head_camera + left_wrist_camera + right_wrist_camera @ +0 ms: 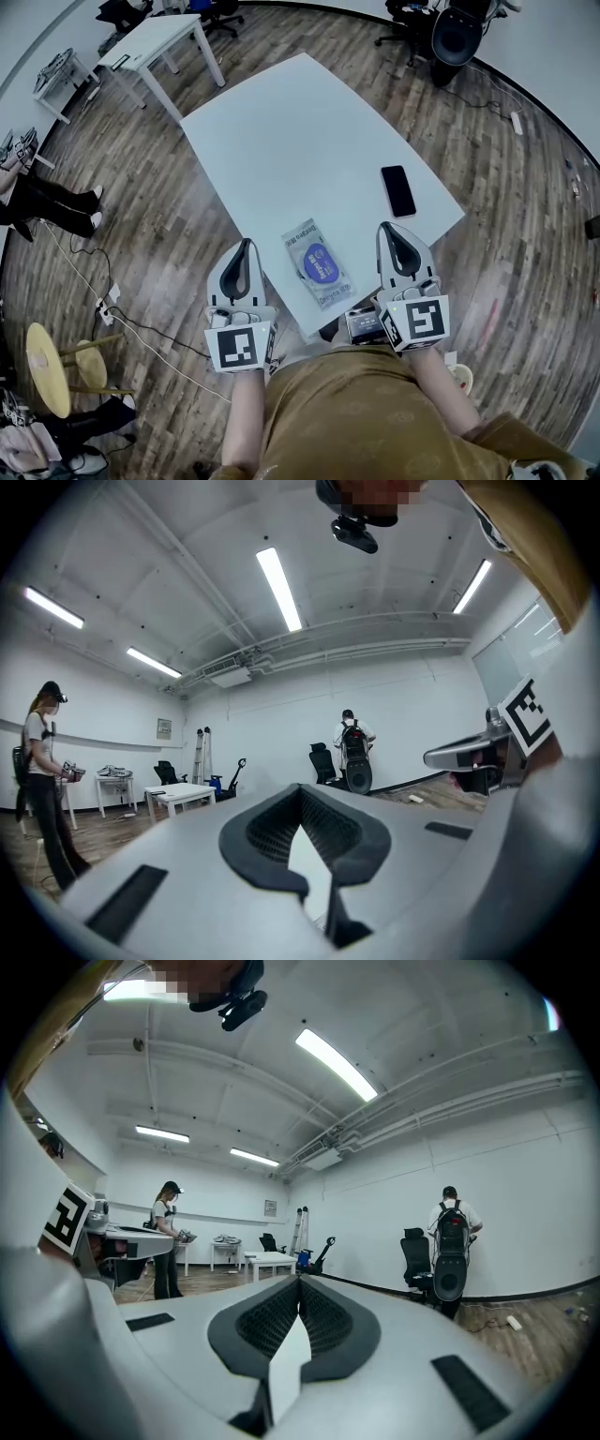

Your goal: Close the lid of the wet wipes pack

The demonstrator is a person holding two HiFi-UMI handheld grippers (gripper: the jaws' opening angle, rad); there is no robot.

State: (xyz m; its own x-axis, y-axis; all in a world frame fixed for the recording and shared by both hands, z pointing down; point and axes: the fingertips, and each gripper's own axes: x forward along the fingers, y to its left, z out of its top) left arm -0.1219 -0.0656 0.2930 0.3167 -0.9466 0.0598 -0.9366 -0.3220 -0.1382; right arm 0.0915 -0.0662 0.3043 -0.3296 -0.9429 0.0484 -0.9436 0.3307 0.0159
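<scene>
Print on the flat, clear plastic wet wipes pack with an oval blue lid (319,263) is too small to read. A bystander's dark-trousered legs (52,208) are cut off at the left edge. The left gripper (247,246) and right gripper (387,230) hide the holding hands.

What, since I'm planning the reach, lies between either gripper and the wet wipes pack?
Nothing visible. The wet wipes pack lies on the table between the left gripper and right gripper; the phone sits farther off, outside both paths.

one wipes pack (319,262), one phone (398,190), two tables (281,141) (159,42)
</scene>
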